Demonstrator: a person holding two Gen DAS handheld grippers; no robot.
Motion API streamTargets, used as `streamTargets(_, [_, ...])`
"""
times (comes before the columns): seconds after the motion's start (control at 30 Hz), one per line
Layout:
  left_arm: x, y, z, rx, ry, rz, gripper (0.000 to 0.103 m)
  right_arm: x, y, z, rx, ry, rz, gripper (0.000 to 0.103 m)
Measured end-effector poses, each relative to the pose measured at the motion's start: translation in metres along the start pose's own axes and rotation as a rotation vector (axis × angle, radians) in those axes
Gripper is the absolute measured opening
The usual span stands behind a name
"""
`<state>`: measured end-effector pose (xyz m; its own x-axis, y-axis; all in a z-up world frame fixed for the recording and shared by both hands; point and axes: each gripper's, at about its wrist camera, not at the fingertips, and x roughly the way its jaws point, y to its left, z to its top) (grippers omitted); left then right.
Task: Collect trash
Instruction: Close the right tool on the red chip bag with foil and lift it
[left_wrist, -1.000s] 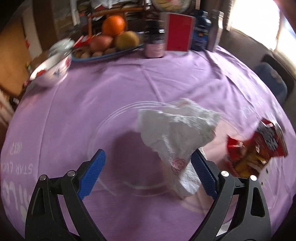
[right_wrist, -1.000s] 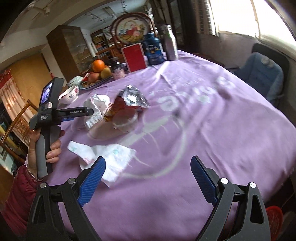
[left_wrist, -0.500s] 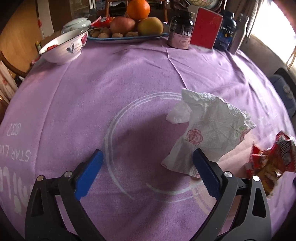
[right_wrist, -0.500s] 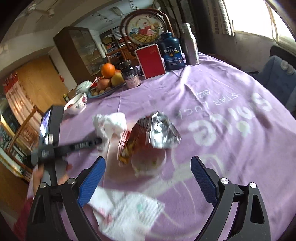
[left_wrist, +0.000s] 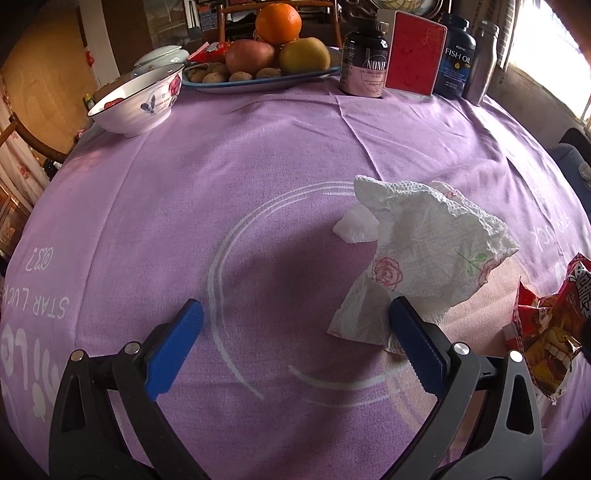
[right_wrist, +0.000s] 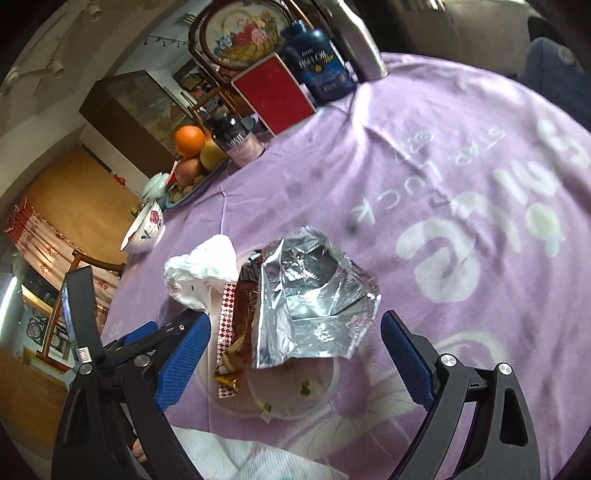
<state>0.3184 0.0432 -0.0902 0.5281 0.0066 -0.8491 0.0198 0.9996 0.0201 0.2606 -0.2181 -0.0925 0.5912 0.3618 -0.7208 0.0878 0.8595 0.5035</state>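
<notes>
A: Which piece do you take first?

B: Start from the round surface under its purple printed cloth (left_wrist: 258, 177); all the trash lies on it. Largest is the crumpled white paper towel with pink roses (left_wrist: 424, 254), at about 2 o'clock from your left tongs (left_wrist: 293, 330). Those tongs are spread wide and empty, and the right blue pad (left_wrist: 413, 343) sits over the towel's near edge. I'd slide them toward 3 o'clock so both pads straddle the bunched middle, then squeeze; a loose corner will likely slip out.

A: And the right side?

B: Your right tongs (right_wrist: 295, 347) are also wide and hold nothing. Dead ahead at 12 o'clock lies the torn red snack bag with its silver foil lining (right_wrist: 306, 299), partly over a clear round plastic lid (right_wrist: 291, 391). Pinch the foil where it folds thick, not the flat flap. Another white towel (right_wrist: 258, 458) lies at 6 o'clock, under the tongs.

A: Anything in the way?

B: The left tool's black body crosses at 9 o'clock in the right view, just beside the bag, so I'd move one hand at a time. Well apart at the far rim stand the blue fruit platter (left_wrist: 258, 79), the white flowered bowl (left_wrist: 138, 101), the red box (left_wrist: 413, 55) and the dark supplement jars (left_wrist: 364, 61). A small white wad (left_wrist: 356, 227) touches the towel at its 9 o'clock.
</notes>
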Motion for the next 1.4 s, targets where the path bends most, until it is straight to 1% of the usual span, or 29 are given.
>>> streamTargets(0.07, [0.000, 0.000, 0.000, -0.001, -0.001, 0.001, 0.098, 0.006, -0.001, 0.002, 0.004, 0.003, 0.013, 0.090])
streamTargets(0.1, [0.000, 0.000, 0.000, -0.001, -0.001, 0.001, 0.098, 0.009, 0.000, 0.002, -0.002, 0.000, 0.017, 0.083])
streamTargets(0.13, [0.000, 0.000, 0.000, -0.001, -0.001, 0.001, 0.098, 0.010, 0.000, 0.002, -0.007, 0.000, 0.020, 0.068])
streamTargets(0.17, [0.000, 0.000, 0.000, -0.001, 0.000, 0.001, 0.098, 0.011, -0.001, 0.003, -0.009, 0.002, 0.027, 0.056])
streamTargets(0.2, [0.000, 0.000, 0.000, -0.001, 0.000, 0.001, 0.098, 0.010, -0.001, 0.003, -0.011, -0.002, 0.052, 0.052])
streamTargets(0.27, [0.000, 0.000, 0.000, -0.001, 0.000, 0.001, 0.098, 0.003, 0.000, 0.003, -0.029, -0.033, 0.048, 0.037])
streamTargets(0.37, [0.000, 0.000, 0.000, -0.001, -0.001, 0.001, 0.098, -0.014, 0.007, 0.001, -0.086, -0.123, 0.004, 0.027])
streamTargets(0.43, [0.000, 0.000, 0.000, -0.001, -0.001, 0.001, 0.098, -0.027, 0.010, -0.003, -0.115, -0.190, -0.021, 0.025])
streamTargets(0.5, [0.000, 0.000, 0.000, -0.001, 0.000, 0.001, 0.098, -0.040, 0.007, -0.007, -0.124, -0.245, -0.020, 0.025])
streamTargets(0.57, [0.000, 0.000, 0.000, -0.002, 0.001, 0.000, 0.098, -0.051, 0.000, -0.008, -0.107, -0.276, 0.010, 0.025])
streamTargets(0.6, [0.000, 0.000, 0.000, -0.002, 0.002, -0.002, 0.097, -0.054, -0.004, -0.009, -0.094, -0.282, 0.010, 0.025])
streamTargets(0.7, [-0.001, 0.000, 0.001, 0.003, 0.008, -0.023, 0.096, -0.065, -0.019, -0.016, -0.048, -0.261, -0.032, 0.024])
streamTargets(0.77, [-0.003, 0.001, 0.002, 0.001, 0.010, -0.062, 0.096, -0.075, -0.028, -0.022, -0.029, -0.266, -0.043, 0.024])
streamTargets(0.83, [-0.006, 0.001, 0.003, -0.002, 0.004, -0.112, 0.096, -0.090, -0.034, -0.028, -0.038, -0.294, -0.117, 0.024])
streamTargets(0.87, [-0.009, 0.000, 0.003, -0.001, -0.005, -0.131, 0.096, -0.093, -0.036, -0.030, -0.050, -0.295, -0.143, 0.026])
streamTargets(0.9, [-0.011, 0.000, 0.003, 0.001, -0.013, -0.138, 0.096, -0.096, -0.036, -0.032, -0.067, -0.291, -0.172, 0.026])
streamTargets(0.93, [-0.014, -0.002, 0.003, 0.007, -0.026, -0.145, 0.096, -0.097, -0.037, -0.033, -0.079, -0.280, -0.191, 0.028])
streamTargets(0.97, [-0.017, -0.003, 0.002, 0.011, -0.038, -0.150, 0.096, -0.095, -0.038, -0.033, -0.080, -0.266, -0.191, 0.040])
streamTargets(1.03, [-0.022, -0.004, 0.002, 0.012, -0.057, -0.157, 0.096, -0.089, -0.037, -0.030, -0.067, -0.230, -0.149, 0.058])
streamTargets(1.17, [-0.023, -0.004, 0.003, 0.009, -0.063, -0.147, 0.096, -0.068, -0.027, -0.020, -0.056, -0.173, -0.095, 0.071])
streamTargets(1.23, [-0.021, -0.001, 0.003, -0.003, -0.054, -0.152, 0.096, -0.055, -0.023, -0.014, -0.030, -0.140, -0.067, 0.075])
streamTargets(1.33, [-0.020, 0.000, 0.004, -0.013, -0.042, -0.172, 0.096, -0.035, -0.027, -0.001, 0.052, -0.097, -0.017, 0.077])
streamTargets(1.4, [-0.022, -0.001, 0.004, -0.005, -0.050, -0.172, 0.096, -0.025, -0.032, 0.007, 0.097, -0.091, -0.005, 0.077])
